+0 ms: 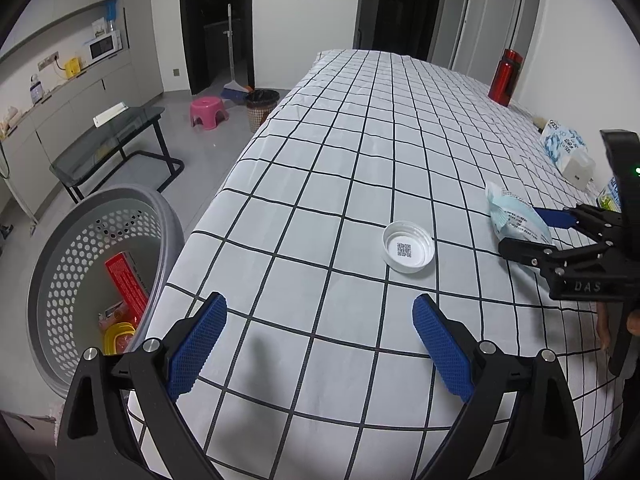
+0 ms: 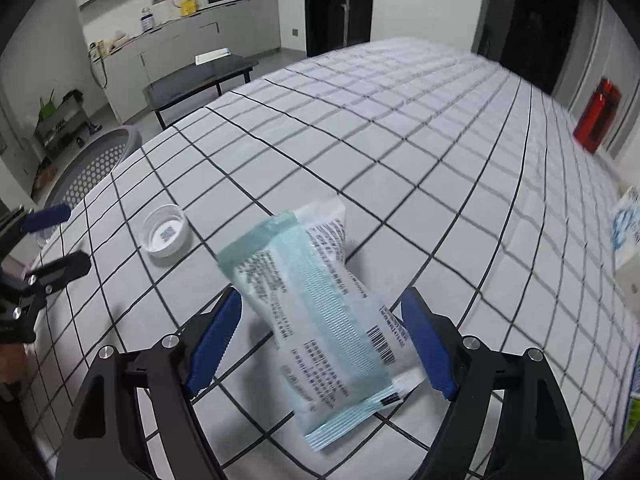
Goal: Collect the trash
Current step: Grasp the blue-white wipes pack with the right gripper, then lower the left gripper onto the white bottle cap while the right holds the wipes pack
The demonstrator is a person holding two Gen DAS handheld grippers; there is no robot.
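A pale teal wipes packet [image 2: 320, 312] lies on the checked tablecloth [image 2: 400, 160], between the blue pads of my right gripper [image 2: 322, 300]. The jaws stand wide and open, with a clear gap at the left pad. From the left wrist view, that same packet [image 1: 512, 216] and right gripper [image 1: 520, 229] appear at the right. A white bottle cap [image 1: 408, 246], inside up, rests just beyond my open left gripper [image 1: 320, 304], which holds nothing. A grey perforated basket [image 1: 72, 248] stands off the table's left edge and holds a red box [image 1: 128, 280] and a yellow item.
A red flask [image 1: 506, 76] and a tissue pack [image 1: 566, 148] stand along the table's right side. On the floor at left are a glass side table [image 1: 112, 140], a pink stool [image 1: 208, 110] and a wicker bin [image 1: 262, 106].
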